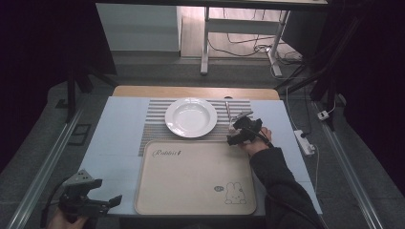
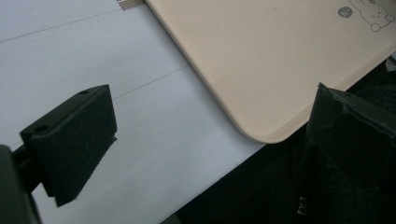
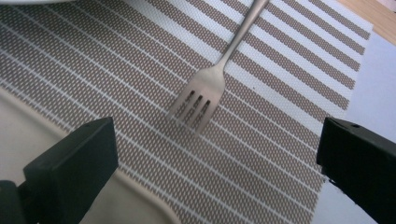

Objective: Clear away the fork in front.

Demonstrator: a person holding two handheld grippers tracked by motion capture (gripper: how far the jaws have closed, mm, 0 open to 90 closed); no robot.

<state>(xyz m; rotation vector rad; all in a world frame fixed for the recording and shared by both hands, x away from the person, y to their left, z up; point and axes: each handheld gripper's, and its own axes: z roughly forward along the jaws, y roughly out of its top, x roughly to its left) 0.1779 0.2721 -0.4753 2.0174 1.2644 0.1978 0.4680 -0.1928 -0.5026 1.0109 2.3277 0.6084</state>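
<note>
A metal fork [image 3: 205, 91] lies on the striped placemat [image 3: 280, 116], tines toward my right gripper [image 3: 217, 163], which is open and hovers just short of it with nothing between its jaws. From above, the right gripper [image 1: 237, 130] sits right of the white plate [image 1: 191, 117], over the placemat [image 1: 153, 119] edge, with the fork [image 1: 229, 110] just beyond it. My left gripper [image 1: 112, 202] is open and holds nothing at the table's near left corner, beside the beige tray [image 1: 191, 176]. In the left gripper view the tray's corner [image 2: 261, 60] lies between the spread jaws.
The tray with a rabbit drawing [image 1: 235, 193] lies at the front centre of a pale table cover [image 1: 114, 138]. A power strip [image 1: 304, 141] and cables lie on the floor to the right. The table's front edge [image 2: 210, 186] runs just under the left gripper.
</note>
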